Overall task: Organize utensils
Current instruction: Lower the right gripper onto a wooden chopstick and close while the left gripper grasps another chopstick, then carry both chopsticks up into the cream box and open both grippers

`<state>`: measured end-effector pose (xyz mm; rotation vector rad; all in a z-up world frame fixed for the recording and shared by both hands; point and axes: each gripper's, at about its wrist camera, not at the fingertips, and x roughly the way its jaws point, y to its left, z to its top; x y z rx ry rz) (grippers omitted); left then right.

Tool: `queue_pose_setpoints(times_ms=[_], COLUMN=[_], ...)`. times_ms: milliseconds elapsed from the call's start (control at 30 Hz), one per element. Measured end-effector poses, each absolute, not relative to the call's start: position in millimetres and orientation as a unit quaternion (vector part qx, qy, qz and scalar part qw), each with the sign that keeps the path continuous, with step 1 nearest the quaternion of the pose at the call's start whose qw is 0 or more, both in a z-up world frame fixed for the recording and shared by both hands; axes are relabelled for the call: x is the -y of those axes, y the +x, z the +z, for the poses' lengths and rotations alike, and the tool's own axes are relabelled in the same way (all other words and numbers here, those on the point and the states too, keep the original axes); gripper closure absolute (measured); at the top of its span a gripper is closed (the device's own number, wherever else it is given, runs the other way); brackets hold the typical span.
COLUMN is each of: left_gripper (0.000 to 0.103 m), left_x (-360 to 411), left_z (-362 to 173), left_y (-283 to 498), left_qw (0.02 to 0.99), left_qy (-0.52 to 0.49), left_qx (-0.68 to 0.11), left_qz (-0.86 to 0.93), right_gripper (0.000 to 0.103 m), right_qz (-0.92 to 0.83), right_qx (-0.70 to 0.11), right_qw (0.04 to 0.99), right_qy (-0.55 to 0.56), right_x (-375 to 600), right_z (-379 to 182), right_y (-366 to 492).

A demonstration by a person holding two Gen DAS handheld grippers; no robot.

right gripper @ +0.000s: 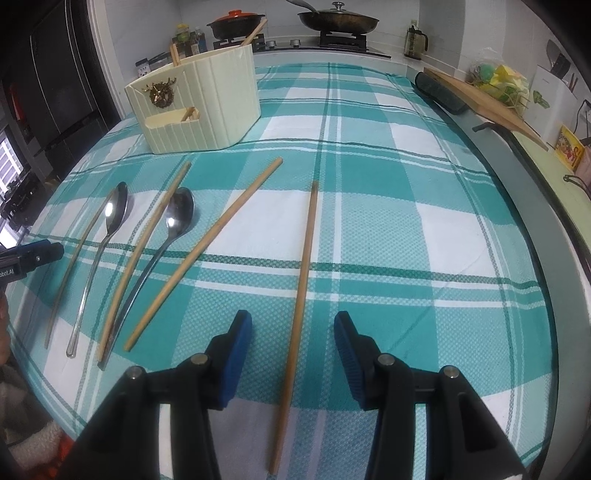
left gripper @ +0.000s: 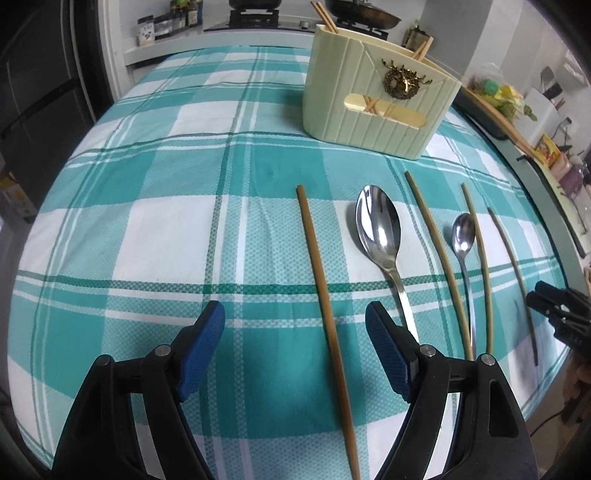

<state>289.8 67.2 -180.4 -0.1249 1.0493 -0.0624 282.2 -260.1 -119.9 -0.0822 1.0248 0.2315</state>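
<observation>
my left gripper [left gripper: 295,325] hangs over the teal-and-white checked tablecloth [left gripper: 147,229], tilted steeply down, its blue pads spread wide with the leftmost chopstick [left gripper: 325,314] lying on the cloth between them, neither pad touching it. from this camera i see the row running off to the right: the large spoon [left gripper: 380,236] just beside that chopstick, then another chopstick, the small spoon [left gripper: 463,236], and two more chopsticks, with my right gripper only as a black tip at the far right edge. the cream utensil holder [left gripper: 380,96] stands upright beyond the row, its deer ornament facing me and chopsticks already poking out of its top. my right gripper [right gripper: 293,339] is also pitched down, pads apart though less widely, straddling the rightmost chopstick [right gripper: 303,288] without touching it. its camera shows what the left one cuts off: the whole bare right half of the cloth, a wooden board [right gripper: 491,99] beside the table's edge, and the stove behind with a lidded pan [right gripper: 338,18] and a red-lidded pot [right gripper: 236,22]. here the holder [right gripper: 199,107] sits at the far left of the table, and my left gripper is just a blue-and-black tip at the left edge, near the outermost chopstick.
</observation>
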Motion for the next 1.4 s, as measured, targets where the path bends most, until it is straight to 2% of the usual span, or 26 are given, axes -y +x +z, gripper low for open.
queue_pose_setpoints(times_ms=[300,367,467,567,633,767,800,833,1100,1400], left_gripper=[0.027,0.027,0.034,0.055,0.069,0.072,0.080,0.095,0.099,0.099], left_x=[-58.0,-57.3,-61.2,-67.1,-68.8,-63.5,-61.2,-59.5,-68.4,-86.7], left_z=[-195.9,-197.0,-196.2,-193.6,-192.9,-193.8,-193.9,-194.0,-173.8,-67.4], left_y=[322.7,330.2,346.0,363.6,373.0,383.8,385.4,386.3,379.4,321.3], left_qw=[0.854,0.856,0.853,0.848,0.844,0.843,0.844,0.845,0.857,0.909], left_qy=[-0.010,0.005,0.002,-0.007,-0.016,-0.008,0.000,0.004,-0.031,-0.070], left_qx=[-0.519,-0.517,-0.521,-0.529,-0.534,-0.537,-0.535,-0.533,-0.512,-0.404], left_qz=[-0.029,-0.026,-0.035,-0.035,-0.037,-0.042,-0.039,-0.039,-0.043,-0.079], right_gripper=[0.057,0.062,0.064,0.069,0.078,0.092,0.094,0.095,0.097,0.097], right_qz=[0.125,0.130,0.134,0.139,0.137,0.134,0.134,0.132,0.134,0.169], right_qx=[-0.519,-0.529,-0.529,-0.532,-0.535,-0.541,-0.542,-0.542,-0.524,-0.431], right_qw=[0.844,0.836,0.834,0.831,0.829,0.826,0.825,0.825,0.840,0.886], right_qy=[-0.060,-0.062,-0.079,-0.084,-0.086,-0.084,-0.085,-0.084,-0.038,0.010], right_x=[258.9,257.0,250.0,244.3,241.2,236.0,234.2,233.0,236.0,248.6], right_z=[-127.2,-131.9,-131.8,-131.5,-130.7,-130.2,-130.7,-131.7,-122.9,-36.4], right_y=[317.9,328.4,344.0,364.0,378.2,403.2,408.1,412.5,422.0,380.7])
